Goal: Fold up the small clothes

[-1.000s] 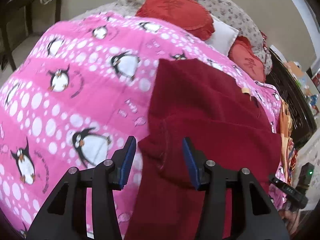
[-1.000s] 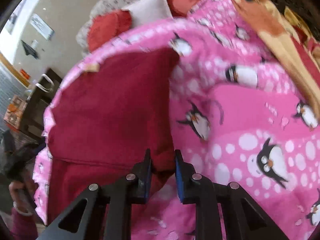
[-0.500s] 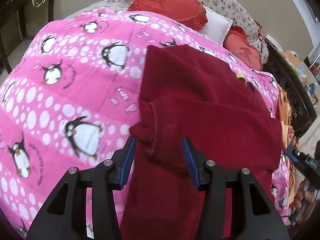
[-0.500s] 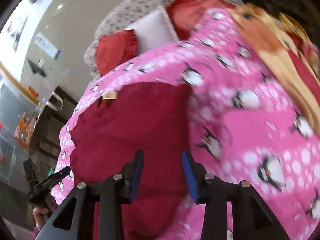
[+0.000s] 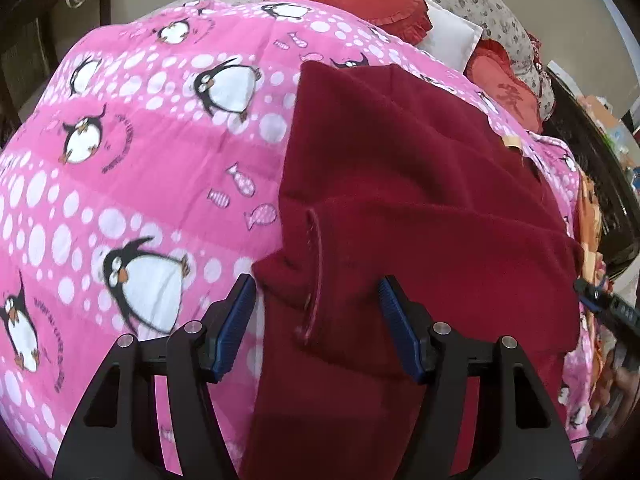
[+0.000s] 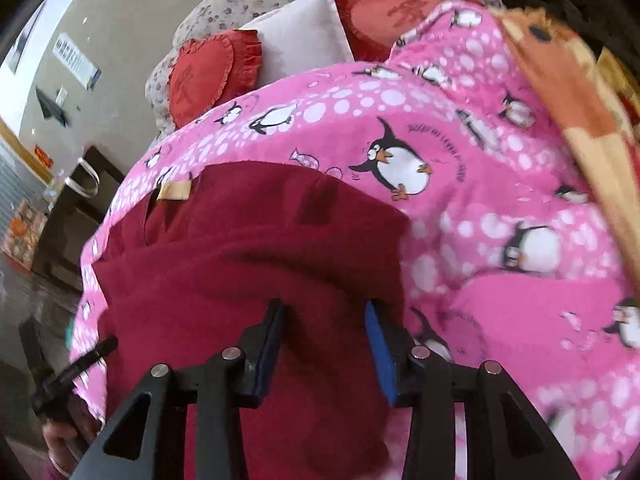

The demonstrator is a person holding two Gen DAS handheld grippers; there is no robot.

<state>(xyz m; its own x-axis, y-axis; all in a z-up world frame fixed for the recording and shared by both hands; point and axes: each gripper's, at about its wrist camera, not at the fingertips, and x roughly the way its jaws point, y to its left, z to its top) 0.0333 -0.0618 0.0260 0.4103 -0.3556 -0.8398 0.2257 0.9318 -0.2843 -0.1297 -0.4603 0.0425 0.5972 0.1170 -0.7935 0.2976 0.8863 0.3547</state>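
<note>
From my remote station: a matt, fuzzy dark-red cloth garment (image 5: 420,208) on a smooth pink penguin-print cotton quilt (image 5: 140,168); my left tool (image 5: 316,320) and right tool (image 6: 326,340) show matt black plastic, ribbed blue pads (image 5: 236,320), shiny metal screws.

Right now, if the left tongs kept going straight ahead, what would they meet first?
Most likely the dark red garment: its folded edge lies between the open left tongs, with the pink penguin blanket underneath. Depth is hard to judge.

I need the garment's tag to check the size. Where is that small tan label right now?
In the right wrist view the tan label sits at the dark red garment's far left edge, against the pink penguin blanket, below the red heart cushion.
</note>
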